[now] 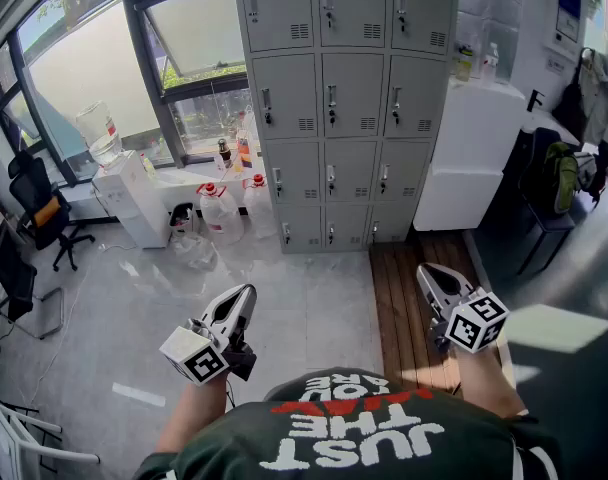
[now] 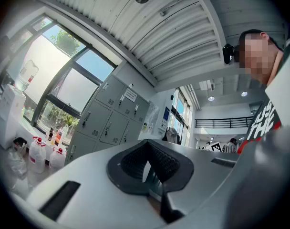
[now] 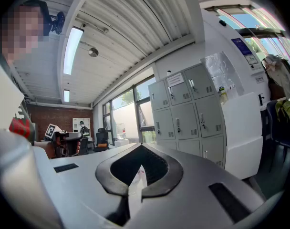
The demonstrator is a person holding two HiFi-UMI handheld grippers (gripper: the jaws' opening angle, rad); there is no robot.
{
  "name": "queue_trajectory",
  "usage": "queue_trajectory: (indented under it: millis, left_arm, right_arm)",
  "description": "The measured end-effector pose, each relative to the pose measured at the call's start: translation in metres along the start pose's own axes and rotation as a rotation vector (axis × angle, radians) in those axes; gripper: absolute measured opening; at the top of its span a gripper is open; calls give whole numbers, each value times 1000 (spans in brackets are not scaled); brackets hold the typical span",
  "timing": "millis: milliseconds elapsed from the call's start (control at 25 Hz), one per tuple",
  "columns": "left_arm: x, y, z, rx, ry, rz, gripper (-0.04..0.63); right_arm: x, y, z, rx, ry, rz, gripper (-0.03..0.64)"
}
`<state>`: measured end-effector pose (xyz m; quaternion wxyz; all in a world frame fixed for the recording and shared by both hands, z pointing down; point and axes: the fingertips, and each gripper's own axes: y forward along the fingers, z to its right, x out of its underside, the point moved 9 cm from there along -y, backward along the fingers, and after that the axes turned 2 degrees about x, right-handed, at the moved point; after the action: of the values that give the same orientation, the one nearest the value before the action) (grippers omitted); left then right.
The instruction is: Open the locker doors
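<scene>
A bank of grey lockers (image 1: pixel 349 108) stands against the far wall, several rows high, and every door I can see is closed. The person stands a few steps back from it on the floor. My left gripper (image 1: pixel 246 290) is held low at the left, pointing toward the lockers, jaws together and empty. On the other side my right gripper (image 1: pixel 424 270) is also shut with nothing in it. The lockers (image 2: pixel 109 118) appear far off in the left gripper view, and beyond the closed jaws as lockers (image 3: pixel 188 113) in the right gripper view.
Water jugs (image 1: pixel 222 213) and a white low cabinet (image 1: pixel 134 198) sit left of the lockers under the windows. A white counter (image 1: pixel 469 158) abuts the lockers' right side. A wooden floor strip (image 1: pixel 404 298) runs toward them. An office chair (image 1: pixel 42 213) stands far left, a green backpack (image 1: pixel 559 178) far right.
</scene>
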<state>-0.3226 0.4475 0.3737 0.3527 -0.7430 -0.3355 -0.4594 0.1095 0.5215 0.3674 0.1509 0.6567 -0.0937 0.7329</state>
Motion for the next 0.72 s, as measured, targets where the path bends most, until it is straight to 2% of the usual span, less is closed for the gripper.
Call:
queue_trajectory:
  millis: [720]
  left_arm:
    - [3,19,8,-3,9,-7,-3]
  right_arm:
    - [-1,-4,19,-9,-4,6,32]
